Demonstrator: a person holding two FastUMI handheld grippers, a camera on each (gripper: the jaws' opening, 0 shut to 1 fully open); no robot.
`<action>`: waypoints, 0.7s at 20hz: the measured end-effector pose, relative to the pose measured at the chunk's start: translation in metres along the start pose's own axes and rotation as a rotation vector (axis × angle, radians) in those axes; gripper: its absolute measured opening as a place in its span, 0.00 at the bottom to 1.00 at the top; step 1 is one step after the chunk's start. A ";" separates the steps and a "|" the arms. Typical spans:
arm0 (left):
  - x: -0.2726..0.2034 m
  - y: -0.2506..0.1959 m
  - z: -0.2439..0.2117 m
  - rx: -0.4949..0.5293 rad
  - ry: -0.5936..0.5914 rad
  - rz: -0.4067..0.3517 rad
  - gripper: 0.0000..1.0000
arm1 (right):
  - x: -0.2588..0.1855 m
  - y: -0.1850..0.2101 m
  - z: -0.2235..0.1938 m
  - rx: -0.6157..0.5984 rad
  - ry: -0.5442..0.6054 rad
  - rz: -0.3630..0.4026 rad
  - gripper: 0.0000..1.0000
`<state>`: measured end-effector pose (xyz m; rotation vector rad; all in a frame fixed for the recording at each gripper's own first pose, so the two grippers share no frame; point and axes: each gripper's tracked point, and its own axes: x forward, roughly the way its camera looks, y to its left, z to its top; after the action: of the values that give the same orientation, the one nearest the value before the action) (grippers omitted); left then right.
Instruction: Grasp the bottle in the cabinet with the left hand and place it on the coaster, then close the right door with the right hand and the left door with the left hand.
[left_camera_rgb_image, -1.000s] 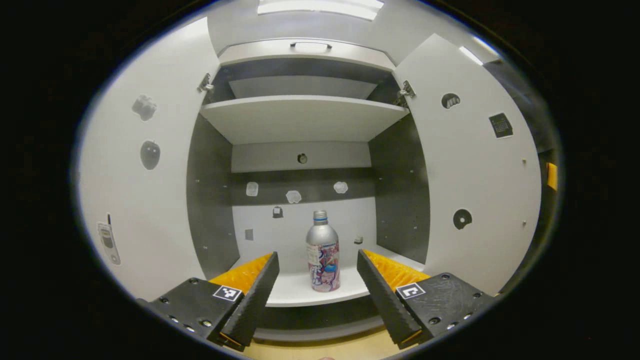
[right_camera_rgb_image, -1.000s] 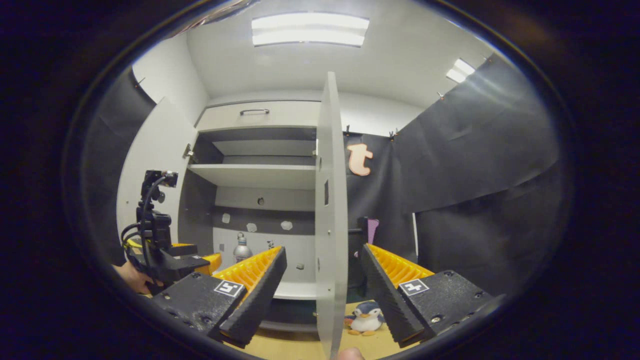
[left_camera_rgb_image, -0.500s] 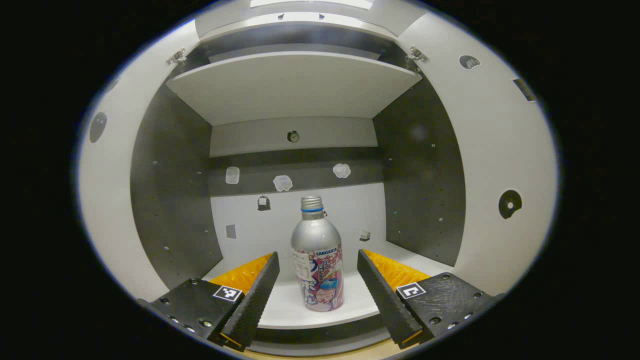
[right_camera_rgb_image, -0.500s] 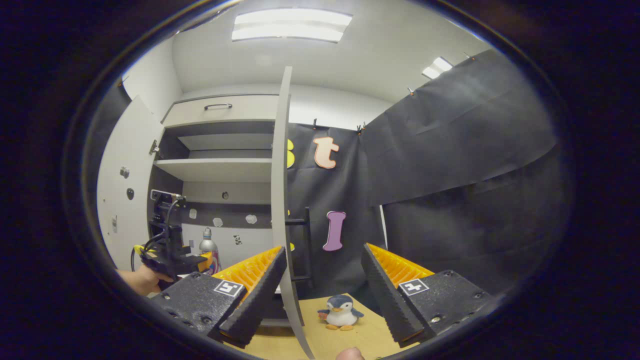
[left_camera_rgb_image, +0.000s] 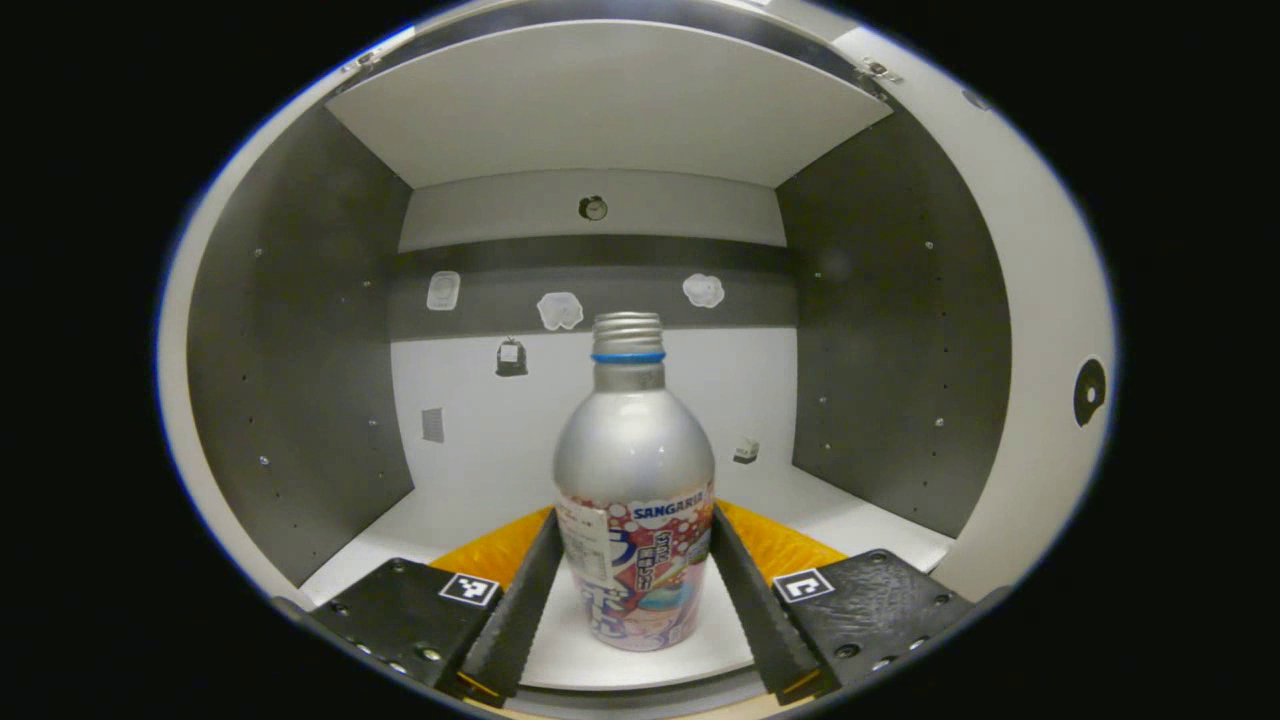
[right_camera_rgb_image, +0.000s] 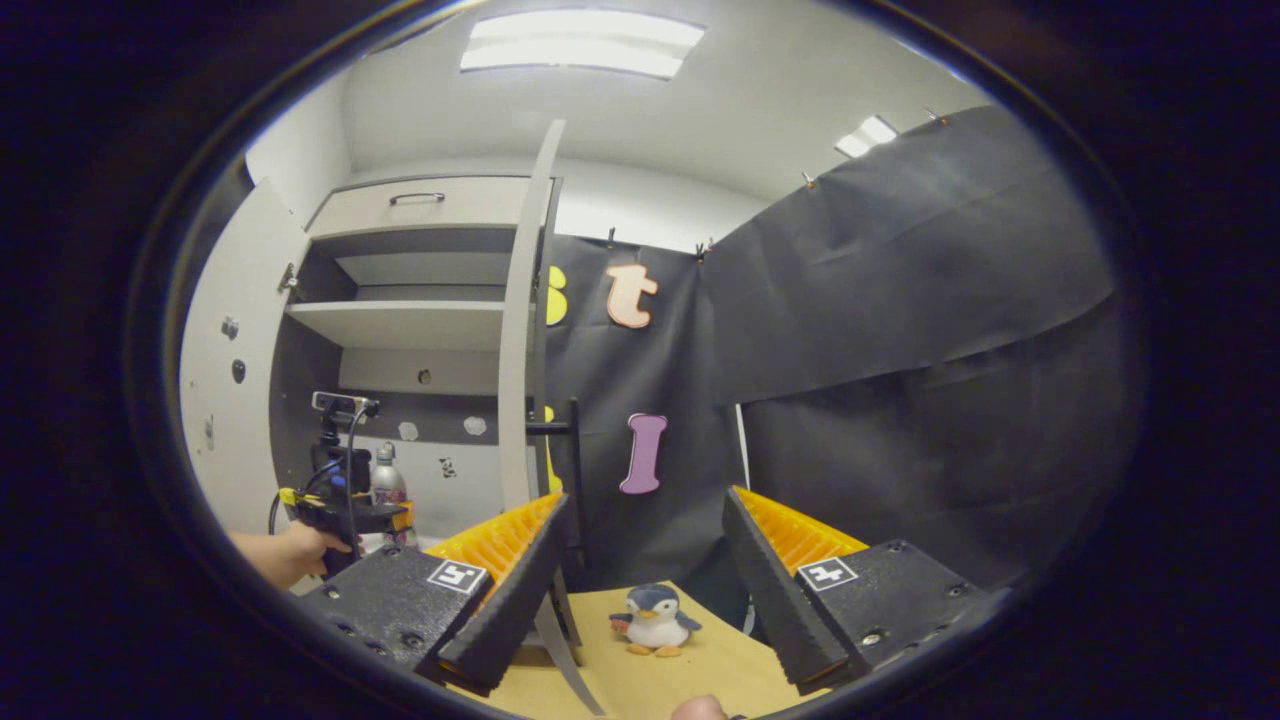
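Two fingers of the left gripper (left_camera_rgb_image: 632, 590) flank the bottle (left_camera_rgb_image: 634, 500), which stands upright on the cabinet's lower shelf (left_camera_rgb_image: 860, 520); contact w/ its sides can't be confirmed, so it's the grasp step, approx. at closure. Next: squeeze on the label band, lift straight, back out w/o clipping the shelf edge. Right door (right_camera_rgb_image: 520, 330) stands ajar. Farther right, the right gripper (right_camera_rgb_image: 640, 590) hangs wide, holding nothing, above the desk (right_camera_rgb_image: 700, 670) near a toy penguin (right_camera_rgb_image: 655, 620).
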<state>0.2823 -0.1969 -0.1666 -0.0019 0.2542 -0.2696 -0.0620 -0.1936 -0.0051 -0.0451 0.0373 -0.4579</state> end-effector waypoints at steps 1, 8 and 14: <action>0.003 0.000 -0.001 -0.009 0.002 -0.004 0.81 | 0.001 0.001 -0.001 0.002 0.001 0.005 0.98; -0.021 -0.004 0.009 -0.041 -0.012 -0.023 0.78 | 0.002 0.002 -0.013 0.010 0.046 0.036 0.97; -0.071 -0.008 0.009 -0.008 -0.047 -0.053 0.78 | 0.002 0.010 -0.014 0.030 0.050 0.080 0.98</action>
<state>0.2162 -0.1860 -0.1402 -0.0224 0.2085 -0.3206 -0.0567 -0.1858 -0.0196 -0.0024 0.0805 -0.3792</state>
